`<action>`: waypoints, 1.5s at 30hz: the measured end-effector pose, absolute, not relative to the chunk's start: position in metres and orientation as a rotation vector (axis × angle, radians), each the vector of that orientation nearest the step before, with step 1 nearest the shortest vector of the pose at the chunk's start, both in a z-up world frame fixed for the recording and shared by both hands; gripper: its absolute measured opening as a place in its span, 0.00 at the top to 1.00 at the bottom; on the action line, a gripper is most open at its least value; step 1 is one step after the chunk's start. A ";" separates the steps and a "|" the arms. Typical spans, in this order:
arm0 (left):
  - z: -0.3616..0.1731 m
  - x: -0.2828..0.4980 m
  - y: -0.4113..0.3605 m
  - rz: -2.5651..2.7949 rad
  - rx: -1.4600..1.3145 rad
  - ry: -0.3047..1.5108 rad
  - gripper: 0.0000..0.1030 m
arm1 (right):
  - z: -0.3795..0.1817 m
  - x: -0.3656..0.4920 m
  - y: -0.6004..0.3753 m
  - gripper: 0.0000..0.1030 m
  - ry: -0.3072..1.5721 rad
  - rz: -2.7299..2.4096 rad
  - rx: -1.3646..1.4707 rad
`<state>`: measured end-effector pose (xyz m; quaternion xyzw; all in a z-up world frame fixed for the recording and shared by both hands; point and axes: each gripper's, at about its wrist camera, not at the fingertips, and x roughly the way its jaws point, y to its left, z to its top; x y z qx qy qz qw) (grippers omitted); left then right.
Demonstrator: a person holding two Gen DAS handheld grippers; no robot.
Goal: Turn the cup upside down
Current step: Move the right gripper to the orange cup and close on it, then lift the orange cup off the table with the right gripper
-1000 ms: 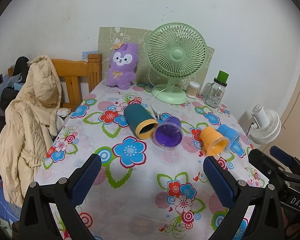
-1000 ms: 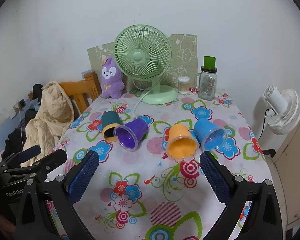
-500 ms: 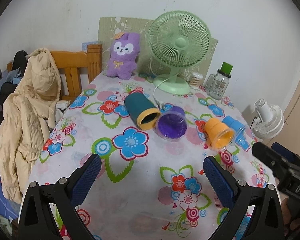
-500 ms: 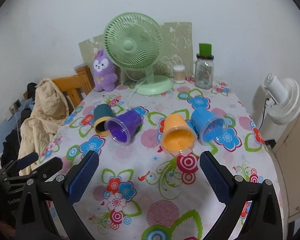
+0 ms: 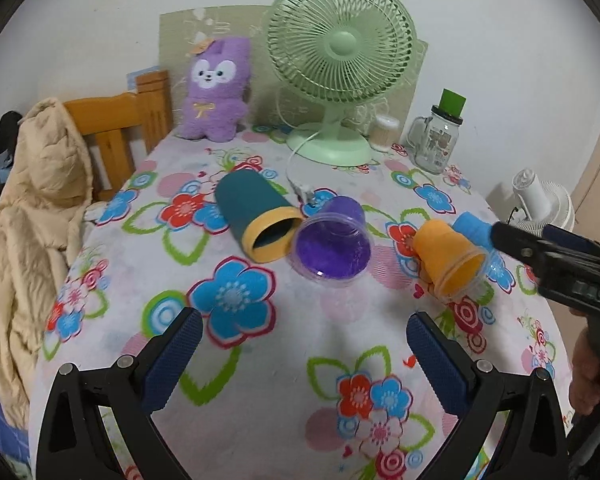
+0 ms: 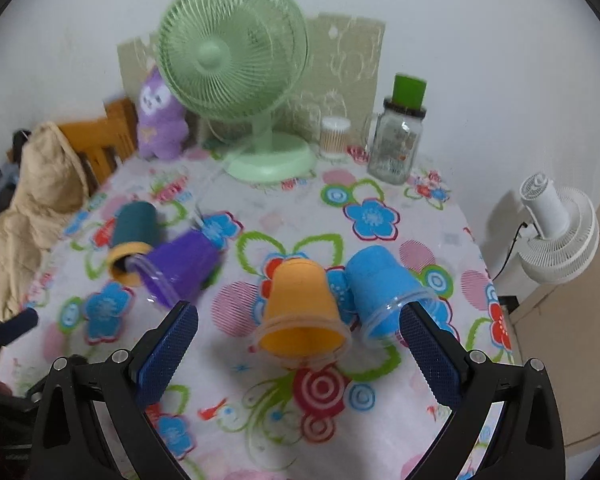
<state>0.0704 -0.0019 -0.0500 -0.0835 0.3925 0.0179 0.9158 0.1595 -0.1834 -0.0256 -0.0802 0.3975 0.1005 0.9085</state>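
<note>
Four cups lie on their sides in a row on the flowered table (image 6: 380,184). The orange cup (image 6: 302,316) sits just ahead of the right tongs (image 6: 298,344), between its pads, mouth toward them, not touching. Blue cup (image 6: 384,292) touches it on the right, its rim at the right pad; table edge is near beyond that. Purple cup (image 6: 180,270) and green cup (image 6: 134,236) lie ahead-left, touching each other.

Left tongs (image 5: 302,344) wide open, empty, w/ bare cloth ahead before the purple cup (image 5: 332,242). Right tongs also wide, holding nothing. Fan (image 6: 240,96), jar (image 6: 398,140), plush toy (image 5: 216,88) far ahead by the wall.
</note>
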 end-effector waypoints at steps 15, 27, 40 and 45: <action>-0.070 0.104 -0.001 0.030 -0.163 0.863 0.00 | -0.091 0.241 -0.155 0.14 1.021 0.246 -0.343; -0.061 0.088 -0.009 -0.018 -0.149 0.869 0.00 | -0.101 0.235 -0.153 0.38 1.121 0.287 -0.305; -0.053 0.050 0.010 0.011 -0.216 0.844 0.00 | -0.061 0.158 -0.128 0.38 1.047 0.356 -0.252; -0.053 0.031 0.016 0.032 -0.227 0.844 0.00 | -0.056 0.129 -0.120 0.38 1.035 0.366 -0.232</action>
